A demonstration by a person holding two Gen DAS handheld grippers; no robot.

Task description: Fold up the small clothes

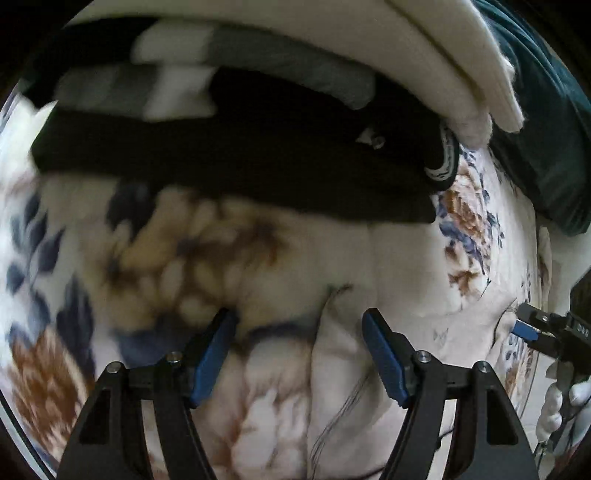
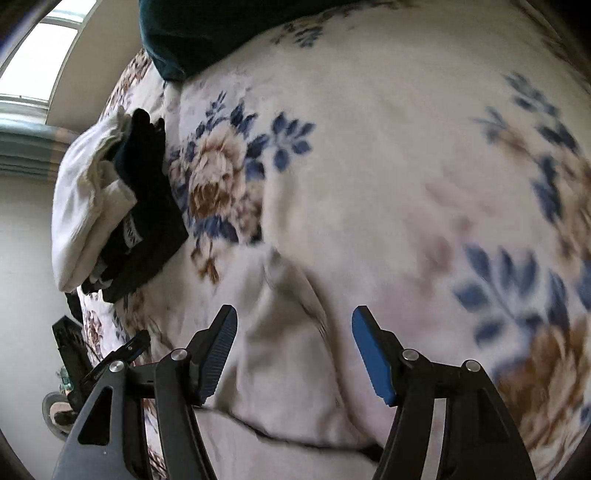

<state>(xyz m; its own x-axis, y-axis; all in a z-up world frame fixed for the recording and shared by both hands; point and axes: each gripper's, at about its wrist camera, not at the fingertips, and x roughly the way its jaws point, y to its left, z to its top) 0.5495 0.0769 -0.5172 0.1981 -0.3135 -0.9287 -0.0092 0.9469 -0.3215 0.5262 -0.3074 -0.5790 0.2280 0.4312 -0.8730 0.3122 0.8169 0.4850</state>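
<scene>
A pale pinkish-white small garment (image 2: 295, 354) lies on the floral bedspread (image 2: 388, 166) right in front of my open right gripper (image 2: 293, 325); its folded edge also shows in the left wrist view (image 1: 340, 343). My left gripper (image 1: 299, 325) is open and empty just above the bedspread (image 1: 221, 240), near that garment's edge. A stack of folded clothes, black (image 1: 240, 162), grey-and-white striped (image 1: 177, 77) and cream (image 1: 424, 62), lies beyond it; it also shows in the right wrist view (image 2: 110, 199). The right gripper appears at the left view's right edge (image 1: 532, 325).
A dark green cushion or blanket (image 1: 546, 122) lies at the bed's far side, also in the right wrist view (image 2: 207, 33). A window (image 2: 40, 55) and wall are off the bed's left side. The left gripper's tool shows at lower left (image 2: 96, 362).
</scene>
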